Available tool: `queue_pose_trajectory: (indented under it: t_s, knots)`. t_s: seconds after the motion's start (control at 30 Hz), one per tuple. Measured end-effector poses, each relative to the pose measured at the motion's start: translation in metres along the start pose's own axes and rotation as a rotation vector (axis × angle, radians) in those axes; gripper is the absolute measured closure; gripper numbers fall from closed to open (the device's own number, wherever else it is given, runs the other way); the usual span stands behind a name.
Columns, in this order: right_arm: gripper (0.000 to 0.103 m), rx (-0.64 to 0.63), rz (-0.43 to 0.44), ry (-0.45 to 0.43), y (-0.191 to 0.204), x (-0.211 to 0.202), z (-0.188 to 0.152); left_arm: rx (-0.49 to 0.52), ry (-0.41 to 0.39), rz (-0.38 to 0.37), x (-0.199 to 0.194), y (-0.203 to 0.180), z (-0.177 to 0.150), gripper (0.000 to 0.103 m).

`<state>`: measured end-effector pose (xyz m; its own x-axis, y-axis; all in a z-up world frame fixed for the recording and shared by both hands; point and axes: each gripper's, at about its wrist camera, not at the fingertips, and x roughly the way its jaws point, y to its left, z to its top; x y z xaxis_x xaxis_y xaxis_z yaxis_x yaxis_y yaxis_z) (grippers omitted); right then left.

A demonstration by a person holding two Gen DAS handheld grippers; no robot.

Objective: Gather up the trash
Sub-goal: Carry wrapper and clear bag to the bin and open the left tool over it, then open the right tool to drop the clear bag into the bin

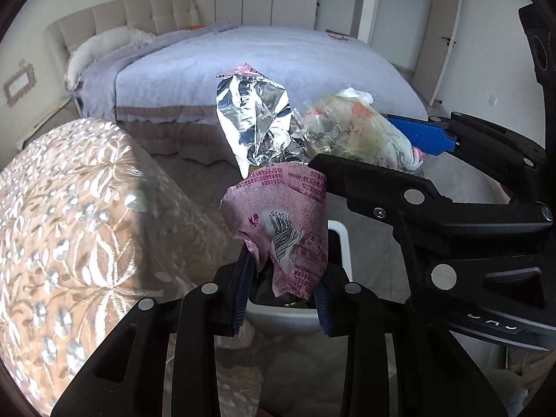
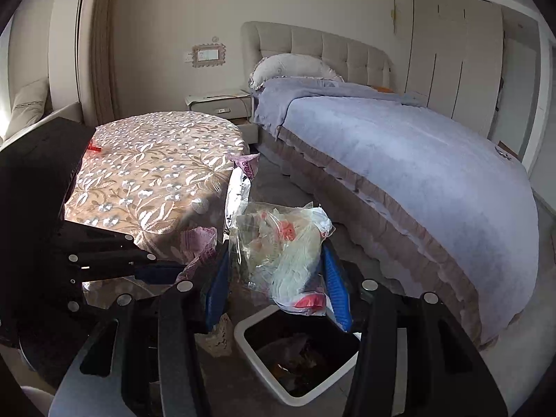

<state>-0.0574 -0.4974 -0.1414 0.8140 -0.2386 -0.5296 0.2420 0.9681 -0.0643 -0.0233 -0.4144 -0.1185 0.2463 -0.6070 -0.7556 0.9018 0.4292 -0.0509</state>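
My left gripper [image 1: 283,299] is shut on a pink snack wrapper [image 1: 281,222] whose silver foil inside [image 1: 257,121] stands up above the fingers. It hangs over the white trash bin [image 1: 342,239]. My right gripper [image 2: 278,278] is shut on a crumpled clear plastic bag with red print [image 2: 281,246], held just above the white bin [image 2: 264,371], which holds dark trash. The right gripper and its bag [image 1: 351,128] also show in the left wrist view, to the right of the wrapper. The wrapper [image 2: 239,187] shows left of the bag in the right wrist view.
A round table with a floral embroidered cloth [image 2: 156,160] stands left of the bin, with a small red scrap [image 2: 93,146] on it. A bed with a lilac cover [image 2: 399,160] fills the right. A white nightstand [image 2: 219,104] stands by the headboard.
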Motion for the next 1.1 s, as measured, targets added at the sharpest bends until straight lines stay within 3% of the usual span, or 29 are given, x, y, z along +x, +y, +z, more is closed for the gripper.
queue_pose_trajectory:
  t_s: [0.4, 0.47, 0.5, 0.73, 0.93, 1.1]
  knots:
    - [0.052, 0.123, -0.068, 0.069, -0.048, 0.032, -0.025, 0.040, 0.147, -0.053, 0.089, -0.011, 0.011, 0.070]
    - [0.052, 0.140, -0.065, 0.082, -0.053, 0.037, -0.028, 0.037, 0.175, -0.049, 0.103, -0.010, 0.010, 0.041]
    - [0.052, 0.145, -0.065, 0.088, -0.055, 0.038, -0.030, 0.035, 0.185, -0.043, 0.109, -0.009, 0.011, 0.004]
    - [0.052, 0.156, -0.052, 0.139, -0.065, 0.058, -0.039, 0.104, 0.211, 0.036, 0.114, -0.009, 0.012, 0.005]
    - [0.052, 0.158, -0.030, 0.171, -0.067, 0.076, -0.045, 0.129, 0.194, 0.111, 0.062, -0.006, 0.000, 0.005]
    - [0.051, 0.148, 0.005, 0.228, -0.058, 0.098, -0.050, 0.097, 0.089, 0.139, 0.003, 0.014, 0.001, 0.005]
